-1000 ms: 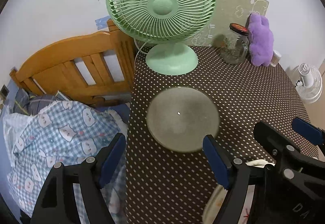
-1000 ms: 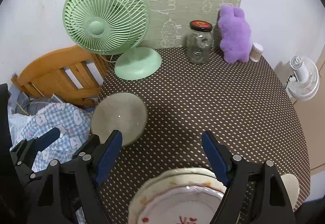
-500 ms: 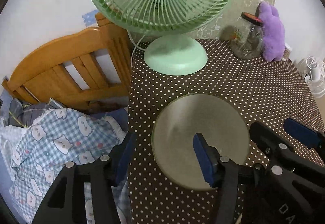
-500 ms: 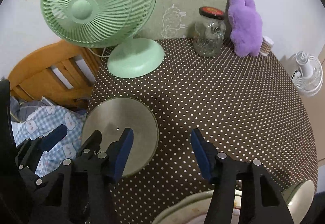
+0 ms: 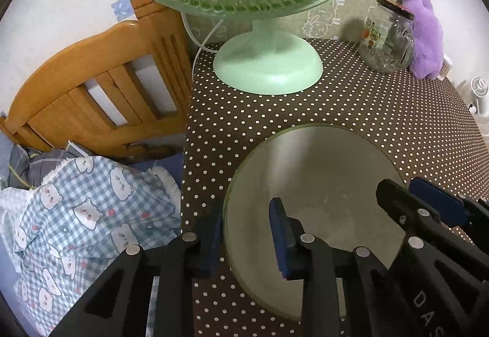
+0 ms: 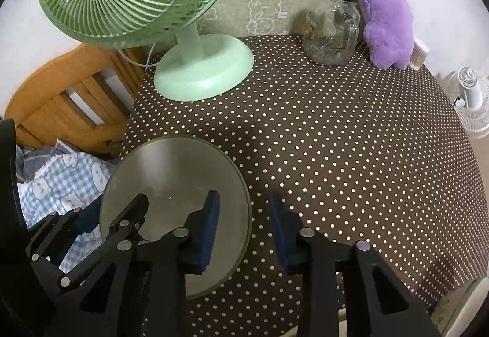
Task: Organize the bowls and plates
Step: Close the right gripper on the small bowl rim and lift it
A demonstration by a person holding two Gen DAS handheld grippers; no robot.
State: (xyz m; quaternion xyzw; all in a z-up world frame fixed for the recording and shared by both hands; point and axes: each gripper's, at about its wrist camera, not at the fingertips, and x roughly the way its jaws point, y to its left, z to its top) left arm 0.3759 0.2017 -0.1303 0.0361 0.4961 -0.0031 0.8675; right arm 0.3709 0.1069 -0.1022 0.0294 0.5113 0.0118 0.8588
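1. Starting at the far left, a checked cloth (image 5: 85, 208) is seen heaped on a bed beside a wooden bed frame (image 5: 91, 92). Neither is part of the job, and both are left alone.
2. Next, the left gripper (image 5: 244, 227) is found angled down over the near-left rim of the grey-green plate (image 5: 321, 184). Its fingers have just been closing. One pad is set just outside the rim and the other over the plate's face, so the rim is straddled. A gap is seen between the inner pad and the rim, so a firm pinch is not shown yet.
3. The plate itself is lying flat on the polka-dot bench (image 6: 336, 138), near the bench's left edge and in front of the green fan (image 5: 269, 68). It is judged to be approached from both sides so that it can be lifted level.
4. Now the right gripper (image 6: 243, 217) is mirrored on the plate's right rim, with one finger over the plate and one on the cloth outside it. These fingers too have just been closing, and the rim is between them. They are narrowed, but a clamp cannot be confirmed.
5. Further right, the bench is bare across its middle. That room is probably being kept for stacking.
6. At the back right, a glass jar (image 6: 330, 31) and a purple plush toy (image 6: 385, 25) are parked against the wall, well apart from the plate.
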